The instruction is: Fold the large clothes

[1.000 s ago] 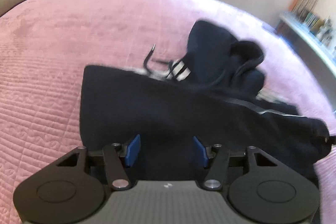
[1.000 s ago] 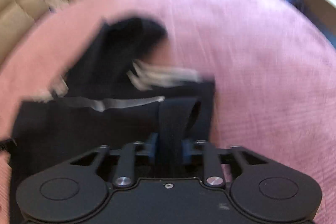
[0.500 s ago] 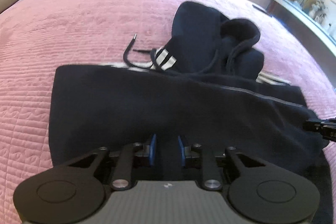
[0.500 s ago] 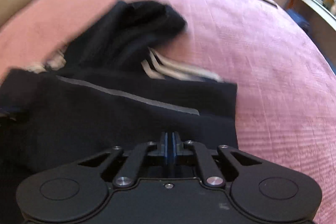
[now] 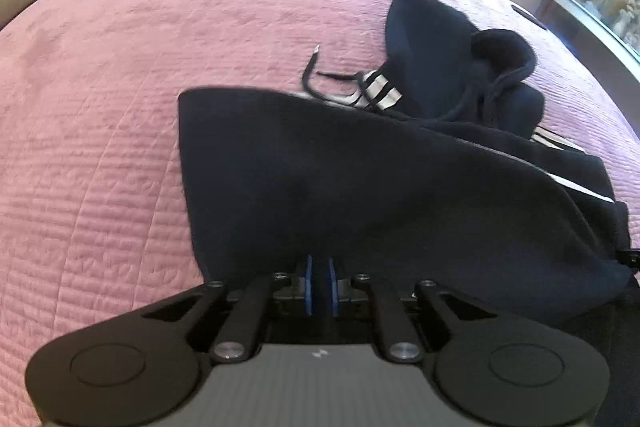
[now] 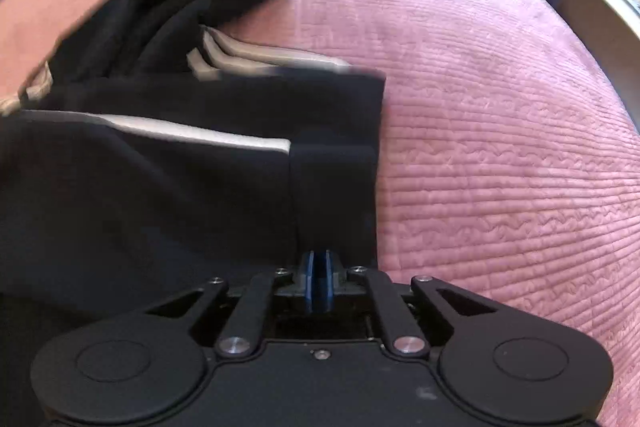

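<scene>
The dark navy hooded sweatshirt with white stripes [image 5: 400, 195] lies on the pink quilted bed [image 5: 160, 67], its near hem lifted. The left gripper [image 5: 320, 285] has just been closing its jaws and now pinches the hem; the right gripper [image 6: 318, 281] is clamped on the hem's other corner. Judging by this, folding is barely begun: the hood [image 5: 436, 39] at 1 o'clock is still bunched, and the fold itself remains. Only the left view shows the black drawstring [image 5: 316, 75]; only the right view shows the long white sleeve stripes [image 6: 264, 57].
</scene>
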{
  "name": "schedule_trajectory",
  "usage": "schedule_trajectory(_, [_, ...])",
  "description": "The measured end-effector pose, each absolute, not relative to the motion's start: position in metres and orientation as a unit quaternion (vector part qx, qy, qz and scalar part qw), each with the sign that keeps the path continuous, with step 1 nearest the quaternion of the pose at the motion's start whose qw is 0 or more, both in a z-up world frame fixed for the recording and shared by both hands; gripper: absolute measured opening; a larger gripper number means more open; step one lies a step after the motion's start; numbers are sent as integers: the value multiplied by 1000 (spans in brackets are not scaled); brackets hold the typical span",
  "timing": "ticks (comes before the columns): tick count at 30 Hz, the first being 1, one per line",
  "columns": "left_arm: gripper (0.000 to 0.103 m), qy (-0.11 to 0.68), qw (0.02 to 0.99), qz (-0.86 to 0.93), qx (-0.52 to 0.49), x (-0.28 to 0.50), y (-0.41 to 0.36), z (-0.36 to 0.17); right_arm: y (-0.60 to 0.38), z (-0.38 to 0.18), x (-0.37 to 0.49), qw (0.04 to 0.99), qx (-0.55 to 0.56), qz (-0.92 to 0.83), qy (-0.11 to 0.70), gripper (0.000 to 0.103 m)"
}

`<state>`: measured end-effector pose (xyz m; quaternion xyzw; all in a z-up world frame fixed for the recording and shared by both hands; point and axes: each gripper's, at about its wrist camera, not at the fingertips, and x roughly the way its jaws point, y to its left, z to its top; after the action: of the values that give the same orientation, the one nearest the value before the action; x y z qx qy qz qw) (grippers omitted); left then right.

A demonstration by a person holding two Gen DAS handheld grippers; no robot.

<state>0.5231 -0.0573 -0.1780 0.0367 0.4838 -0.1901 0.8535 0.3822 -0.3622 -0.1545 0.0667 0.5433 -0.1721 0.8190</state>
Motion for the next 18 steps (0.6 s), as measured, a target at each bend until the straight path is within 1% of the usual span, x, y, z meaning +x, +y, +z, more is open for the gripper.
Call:
schedule_trajectory(2, [12, 467, 857, -212, 46, 530, -69, -161, -365, -136, 391, 835, 83, -162, 519, 3])
schedule_trajectory(4, [13, 441, 862, -245, 47, 544, -85, -142, -370, -117, 408, 857, 102, -145, 485, 5])
schedule_trajectory(5, [14, 428, 863, -263, 48, 556, -97, -132, -373, -108, 422, 869, 109, -136, 464, 8])
schedule_trajectory(6, [15, 418, 864, -276, 51, 569, -111, -125, -374, -101, 435, 877, 111, -131, 449, 15])
schedule_trajectory(7, [16, 409, 864, -288, 56, 584, -127, -119, -376, -96, 451, 884, 112, -126, 435, 19])
schedule_trajectory(8, [22, 399, 865, -298, 60, 600, -143, -113, -379, -94, 467, 893, 113, -122, 419, 19])
schedule_trajectory(9, [33, 387, 866, -310, 63, 617, -162, -108, -381, -91, 482, 902, 114, -118, 400, 22])
schedule_trajectory(10, [42, 378, 867, -317, 66, 631, -177, -106, -384, -91, 496, 908, 113, -118, 385, 31])
schedule_trajectory(11, [63, 374, 866, -325, 69, 645, -193, -106, -387, -92, 510, 913, 114, -117, 374, 35])
schedule_trajectory(12, [79, 372, 865, -330, 77, 658, -211, -106, -389, -94, 523, 917, 118, -118, 363, 40])
schedule_trajectory(13, [84, 369, 860, -340, 90, 671, -229, -108, -392, -98, 535, 919, 123, -116, 357, 46])
schedule_trajectory(14, [84, 367, 857, -347, 101, 680, -242, -111, -394, -102, 546, 918, 129, -114, 356, 50])
schedule_trajectory(16, [83, 377, 856, -329, 133, 699, -270, -123, -399, -108, 562, 915, 137, -114, 362, 63])
schedule_trajectory(17, [81, 387, 851, -321, 150, 709, -282, -132, -400, -112, 571, 914, 142, -114, 362, 64])
schedule_trajectory(18, [76, 399, 845, -312, 168, 715, -294, -141, -401, -113, 576, 913, 144, -118, 362, 64])
